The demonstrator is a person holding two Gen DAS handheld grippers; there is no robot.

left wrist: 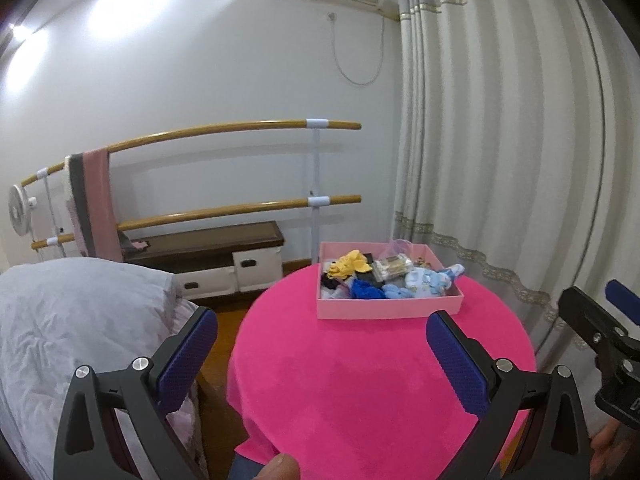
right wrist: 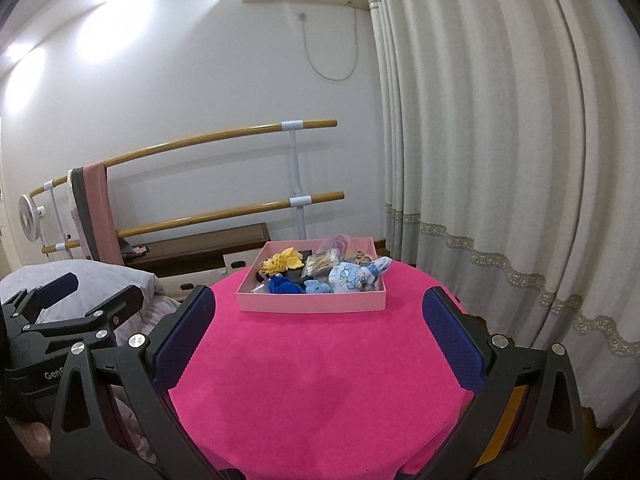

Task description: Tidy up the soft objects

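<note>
left gripper wide open, empty | right gripper wide open, empty | pink box of soft items at 12 o'clock on pink table

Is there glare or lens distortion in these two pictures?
Left wrist view: ceiling light glares on the white wall, and the barre rails bow. Right wrist view: similar glare upper left, curtain folds curve, corners go dark.

Both tools (left, right) agape
</note>
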